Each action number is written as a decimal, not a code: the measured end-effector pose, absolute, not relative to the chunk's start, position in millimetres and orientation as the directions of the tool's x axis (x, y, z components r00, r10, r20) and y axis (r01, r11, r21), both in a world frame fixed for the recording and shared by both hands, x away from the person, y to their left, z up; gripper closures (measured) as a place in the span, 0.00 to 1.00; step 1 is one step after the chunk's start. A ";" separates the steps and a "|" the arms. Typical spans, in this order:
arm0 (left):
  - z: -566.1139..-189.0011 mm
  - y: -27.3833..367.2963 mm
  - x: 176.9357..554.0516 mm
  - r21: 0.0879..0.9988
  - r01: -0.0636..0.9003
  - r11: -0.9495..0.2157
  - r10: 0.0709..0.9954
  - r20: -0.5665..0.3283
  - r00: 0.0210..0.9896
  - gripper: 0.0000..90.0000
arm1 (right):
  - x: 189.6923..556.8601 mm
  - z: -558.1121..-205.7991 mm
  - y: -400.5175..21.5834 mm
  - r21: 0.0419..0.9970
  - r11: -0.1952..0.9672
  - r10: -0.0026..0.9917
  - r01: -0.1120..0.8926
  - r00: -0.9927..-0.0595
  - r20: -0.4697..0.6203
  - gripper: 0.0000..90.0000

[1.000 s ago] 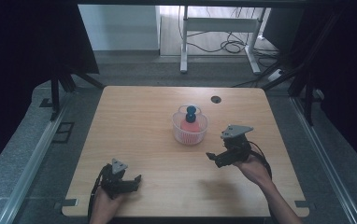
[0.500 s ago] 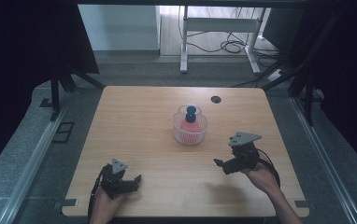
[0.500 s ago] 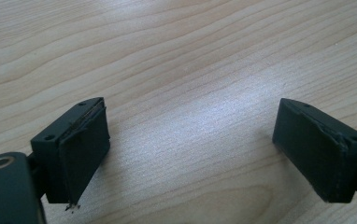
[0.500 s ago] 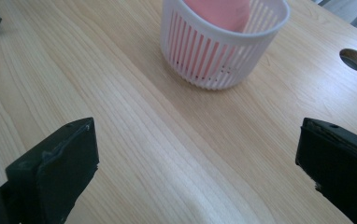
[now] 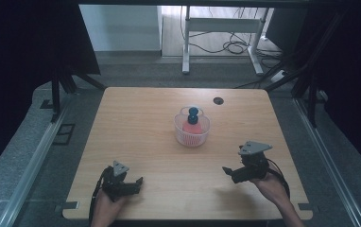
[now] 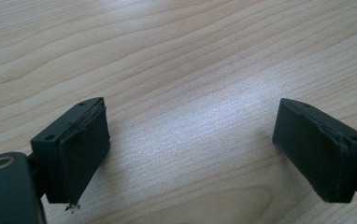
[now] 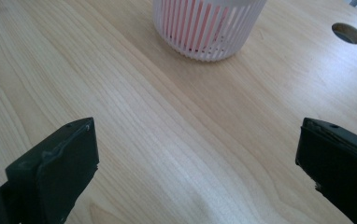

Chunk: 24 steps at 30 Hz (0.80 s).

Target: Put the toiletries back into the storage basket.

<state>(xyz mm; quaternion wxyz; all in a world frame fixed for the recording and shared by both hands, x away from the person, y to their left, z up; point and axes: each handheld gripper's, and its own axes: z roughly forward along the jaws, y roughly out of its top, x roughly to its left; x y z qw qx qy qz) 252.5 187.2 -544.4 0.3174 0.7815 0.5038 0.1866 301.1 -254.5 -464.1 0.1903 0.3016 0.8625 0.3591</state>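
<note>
A white slatted basket (image 5: 192, 133) stands near the middle of the wooden table (image 5: 136, 118), with a red object (image 5: 192, 127) inside and a dark blue object (image 5: 193, 113) on top of it. The basket (image 7: 208, 28) also shows at the top of the right gripper view, its red contents visible through the slats. My left gripper (image 5: 138, 182) rests low at the front left, jaws wide apart over bare wood (image 6: 190, 126). At the front right my right gripper (image 5: 226, 171) is held open, pointing left, with nothing between its jaws (image 7: 190, 158).
A round cable hole (image 5: 218, 100) sits in the table behind the basket, also seen as a hole (image 7: 347, 32) in the right gripper view. Dark curtains and stand legs flank the table; a white desk frame (image 5: 221, 28) and cables stand on the floor behind.
My right gripper has drawn back from beside the basket toward the front right edge and come lower. The left gripper has stayed in place.
</note>
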 end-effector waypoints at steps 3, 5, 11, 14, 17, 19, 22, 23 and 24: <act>-544.3 187.1 252.5 0.683 0.670 -0.291 0.906 -0.028 0.422 0.12 | 298.5 -470.3 -257.5 0.737 0.550 0.664 0.394 -0.741 -0.100 0.00; -544.4 187.0 252.4 0.684 0.669 -0.289 0.907 -0.029 0.421 0.12 | 297.0 -474.9 -259.6 0.736 0.547 0.667 0.398 -0.739 -0.096 0.00; -544.4 186.9 252.4 0.685 0.669 -0.288 0.907 -0.029 0.421 0.12 | 292.4 -488.2 -266.1 0.737 0.528 0.681 0.422 -0.729 -0.070 0.00; -544.4 187.0 252.5 0.685 0.669 -0.290 0.906 -0.028 0.422 0.12 | 290.0 -493.6 -268.8 0.736 0.520 0.686 0.433 -0.725 -0.058 0.00; -544.3 187.1 252.6 0.685 0.668 -0.292 0.906 -0.027 0.423 0.12 | 287.8 -498.2 -270.4 0.737 0.513 0.690 0.440 -0.722 -0.050 0.00; -544.3 187.1 252.6 0.685 0.668 -0.292 0.905 -0.026 0.424 0.12 | 286.7 -501.0 -271.2 0.739 0.510 0.691 0.441 -0.721 -0.046 0.00; -544.3 187.1 252.6 0.685 0.668 -0.292 0.906 -0.026 0.423 0.12 | 285.0 -505.7 -272.0 0.738 0.507 0.693 0.446 -0.720 -0.041 0.00; -544.3 187.0 252.6 0.685 0.668 -0.292 0.906 -0.026 0.423 0.12 | 284.5 -507.5 -272.1 0.737 0.505 0.694 0.449 -0.719 -0.038 0.00; -544.3 187.0 252.6 0.685 0.668 -0.292 0.906 -0.027 0.423 0.12 | 284.0 -509.2 -272.4 0.735 0.506 0.694 0.452 -0.719 -0.036 0.00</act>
